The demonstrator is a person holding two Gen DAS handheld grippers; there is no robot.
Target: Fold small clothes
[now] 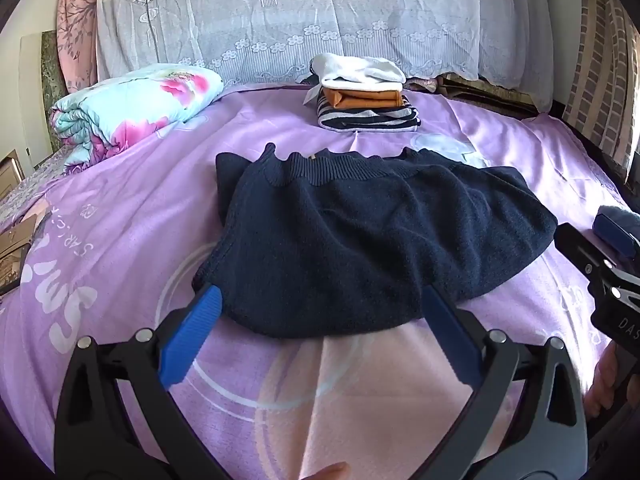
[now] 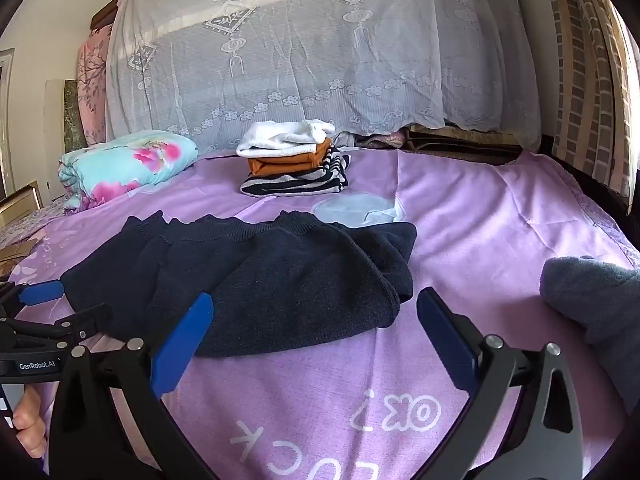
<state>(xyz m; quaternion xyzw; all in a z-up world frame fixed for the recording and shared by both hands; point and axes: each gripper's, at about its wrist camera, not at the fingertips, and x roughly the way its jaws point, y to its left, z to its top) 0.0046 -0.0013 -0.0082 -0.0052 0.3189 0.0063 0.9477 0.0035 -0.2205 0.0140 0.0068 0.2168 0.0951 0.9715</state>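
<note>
A dark navy knitted garment (image 1: pixel 360 240) lies partly folded on the purple bedsheet (image 1: pixel 120 240), its ribbed hem toward the far side. My left gripper (image 1: pixel 320 308) is open, its blue fingers (image 1: pixel 192 332) spread at the garment's near edge, nothing clamped between them. In the right wrist view the same garment (image 2: pixel 260 280) lies left of centre. My right gripper (image 2: pixel 316 316) is open too, hovering over the garment's near right corner. The left gripper's blue fingertip (image 2: pixel 42 292) shows at the far left there. A stack of folded clothes (image 1: pixel 364 96) sits farther back.
A rolled floral quilt (image 1: pixel 132 112) lies at the back left. A lace-covered headboard (image 1: pixel 280 12) rises behind the bed. A grey fleece item (image 2: pixel 592 300) sits at the right edge. A hand (image 2: pixel 28 424) holds the left gripper's handle.
</note>
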